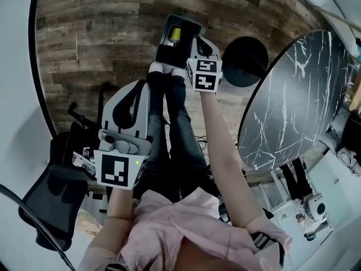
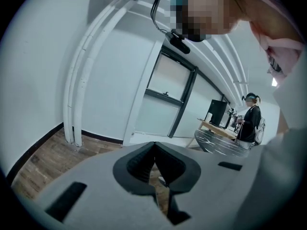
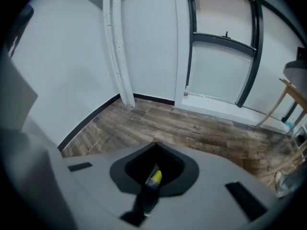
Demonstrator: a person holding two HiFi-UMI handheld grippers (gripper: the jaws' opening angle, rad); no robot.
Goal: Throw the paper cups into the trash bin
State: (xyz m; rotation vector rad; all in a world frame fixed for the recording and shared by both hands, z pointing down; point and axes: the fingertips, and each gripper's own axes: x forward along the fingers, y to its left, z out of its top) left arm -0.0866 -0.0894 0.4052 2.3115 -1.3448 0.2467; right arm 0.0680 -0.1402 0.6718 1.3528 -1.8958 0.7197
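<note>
With no paper cups in view, the left gripper [image 2: 154, 176] and right gripper [image 3: 152, 178] idle empty with jaws pressed together, the marble table [image 1: 293, 95] at three o'clock.

No text, label or number is legible.

Even, soft indoor light; strong fisheye bending and dark vignetted edges; near foreground blurred.
</note>
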